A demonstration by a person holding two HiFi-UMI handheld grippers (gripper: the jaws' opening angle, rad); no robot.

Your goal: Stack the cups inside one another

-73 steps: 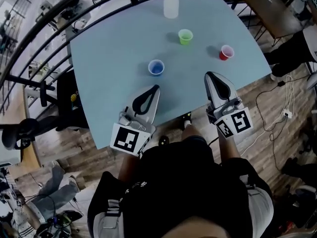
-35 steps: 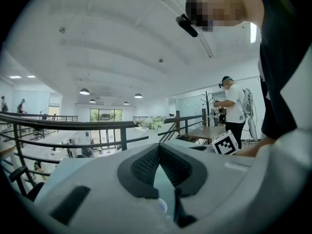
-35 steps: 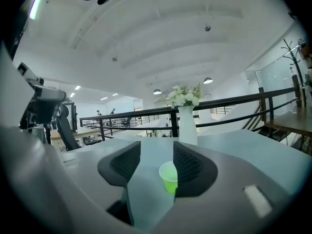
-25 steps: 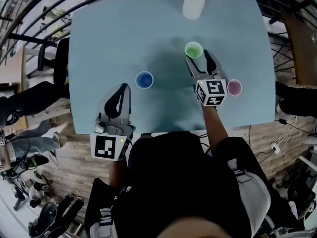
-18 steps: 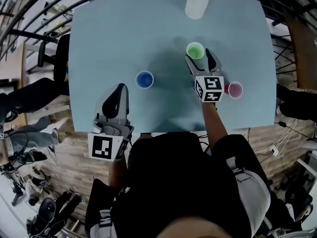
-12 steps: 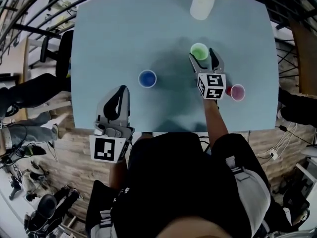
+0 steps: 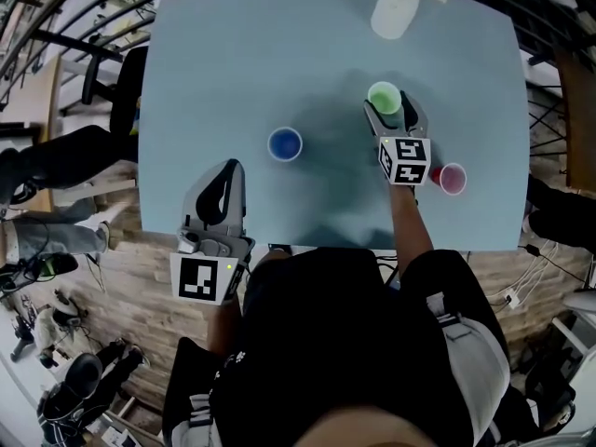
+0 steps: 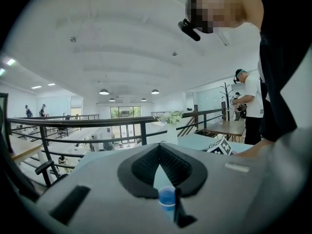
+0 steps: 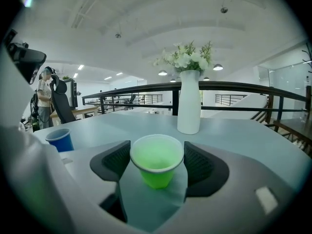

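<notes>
Three small cups stand apart on the pale blue table [image 7: 233, 63]. The green cup [image 7: 384, 97] [image 9: 157, 165] is upright between the jaws of my right gripper [image 7: 389, 102] [image 9: 157, 155]. Those jaws are closing, one pad on each side of the rim, and the cup looks unsqueezed. Left of it the blue cup [image 7: 285, 143] [image 9: 60, 140] [image 8: 167, 198] stands on its own. Right of my right hand is the red cup [image 7: 452, 178]. My left gripper [image 7: 230, 166] [image 8: 158, 145] hovers at the table's near edge, shut and empty, pointing toward the blue cup.
A white vase [image 7: 395, 12] [image 9: 189, 101] with flowers stands at the table's far edge, just behind the green cup. A black chair [image 7: 126, 82] is at the table's left side. A dark railing curves round beyond the table, where other people stand.
My right gripper has slid forward and down so its jaws now flank the green cup instead of stopping short of it. The left gripper has stayed put.
</notes>
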